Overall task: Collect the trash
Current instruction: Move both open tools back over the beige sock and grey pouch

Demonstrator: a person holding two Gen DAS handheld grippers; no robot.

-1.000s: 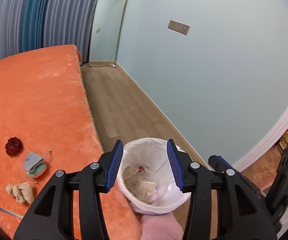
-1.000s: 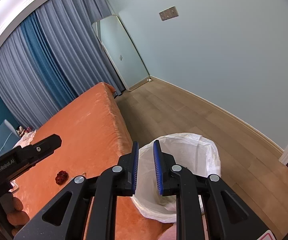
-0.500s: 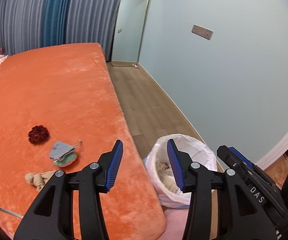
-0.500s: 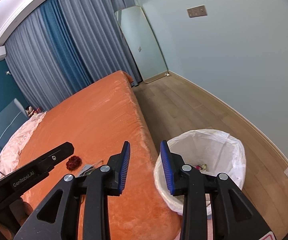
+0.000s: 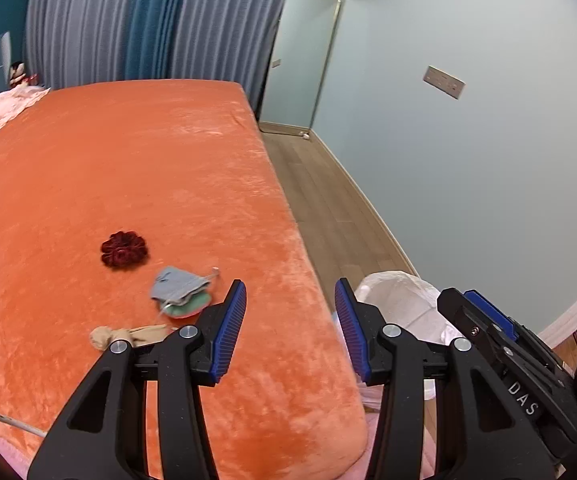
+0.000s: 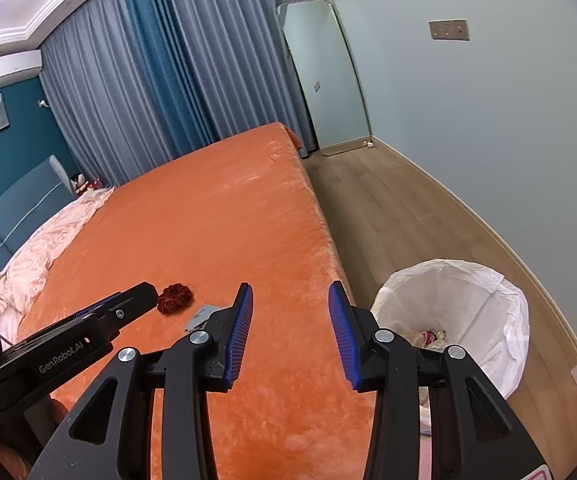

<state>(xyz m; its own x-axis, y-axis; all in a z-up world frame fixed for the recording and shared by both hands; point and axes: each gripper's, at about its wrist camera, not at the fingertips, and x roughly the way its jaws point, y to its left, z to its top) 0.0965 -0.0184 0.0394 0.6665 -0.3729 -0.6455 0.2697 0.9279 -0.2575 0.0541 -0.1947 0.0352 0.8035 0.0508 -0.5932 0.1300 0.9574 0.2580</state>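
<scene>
Beige stocking (image 5: 128,336) lies lengthwise toward left tool (image 5: 290,324).

Bare orange bed (image 5: 136,168) beyond the scrunchie (image 5: 123,249); lined bin (image 6: 454,312) mouth unblocked; the wall (image 6: 488,140) close behind.

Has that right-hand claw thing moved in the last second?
Yes. The right gripper has swung left, away from the white-lined bin and over the orange bed, and its jaws have opened.
</scene>
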